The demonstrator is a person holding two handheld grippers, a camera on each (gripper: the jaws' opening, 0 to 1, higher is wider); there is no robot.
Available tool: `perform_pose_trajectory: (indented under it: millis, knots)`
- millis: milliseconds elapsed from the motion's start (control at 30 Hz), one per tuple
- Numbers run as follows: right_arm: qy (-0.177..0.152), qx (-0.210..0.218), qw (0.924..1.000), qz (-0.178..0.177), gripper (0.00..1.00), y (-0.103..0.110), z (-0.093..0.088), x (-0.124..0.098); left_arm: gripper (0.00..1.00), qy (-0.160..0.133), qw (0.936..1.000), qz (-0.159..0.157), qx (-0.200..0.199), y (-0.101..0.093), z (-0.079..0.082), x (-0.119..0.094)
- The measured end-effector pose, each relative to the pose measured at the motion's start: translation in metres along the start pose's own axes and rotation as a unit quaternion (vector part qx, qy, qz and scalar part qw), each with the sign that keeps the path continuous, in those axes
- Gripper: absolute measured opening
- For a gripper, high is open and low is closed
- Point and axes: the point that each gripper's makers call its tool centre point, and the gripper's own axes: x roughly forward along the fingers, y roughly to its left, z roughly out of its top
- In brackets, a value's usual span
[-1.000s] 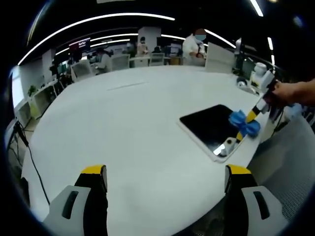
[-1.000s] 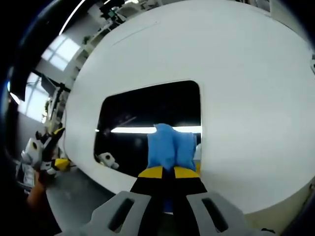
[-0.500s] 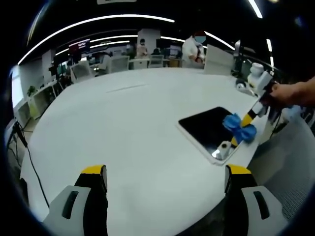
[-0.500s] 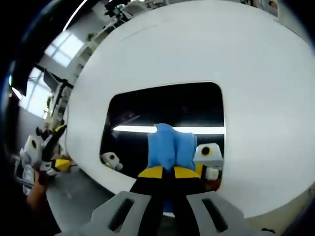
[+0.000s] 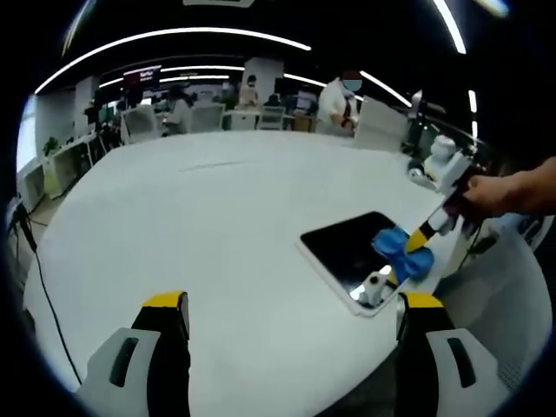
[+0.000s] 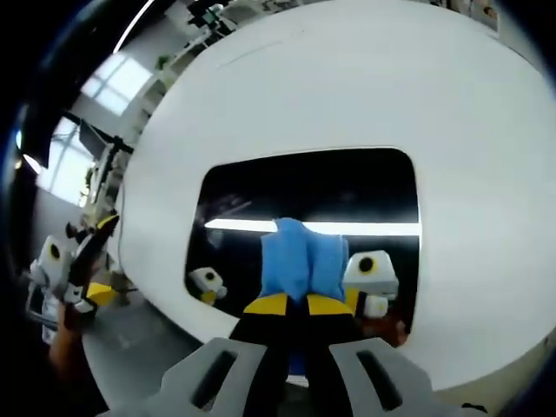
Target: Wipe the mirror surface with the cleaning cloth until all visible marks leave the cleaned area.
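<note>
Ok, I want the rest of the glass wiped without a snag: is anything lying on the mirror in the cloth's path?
Nothing visible does. The right gripper is shut on the blue cloth, which rests on the mirror. The dark glass ahead shows reflections, with no object on it. The left gripper hangs open over the white table, apart from the mirror.

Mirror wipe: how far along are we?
Done: the right gripper is shut on the blue cloth, which is pressed to the mirror. In hand: wiping the mirror's near edge. Left: faint smudges show at its upper left corner. The left gripper hangs open over the white table.
</note>
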Motion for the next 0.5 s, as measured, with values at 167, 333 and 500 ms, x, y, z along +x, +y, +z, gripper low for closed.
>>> perform_pose_trajectory:
  millis: [167, 333, 500]
  knots:
    - [0.002, -0.012, 0.9999, 0.005, 0.00, 0.017, 0.002, 0.009, 0.99, -0.003, 1.0000, 0.004, 0.006, 0.000, -0.001, 0.003]
    - [0.005, -0.024, 0.9997, 0.008, 0.00, 0.029, 0.004, 0.014, 0.99, 0.005, 0.9998, 0.004, 0.021, 0.000, -0.004, 0.005]
    - [0.007, -0.032, 0.9994, 0.011, 0.00, 0.042, 0.005, 0.018, 0.99, 0.023, 0.9996, 0.008, 0.011, 0.006, -0.016, 0.005]
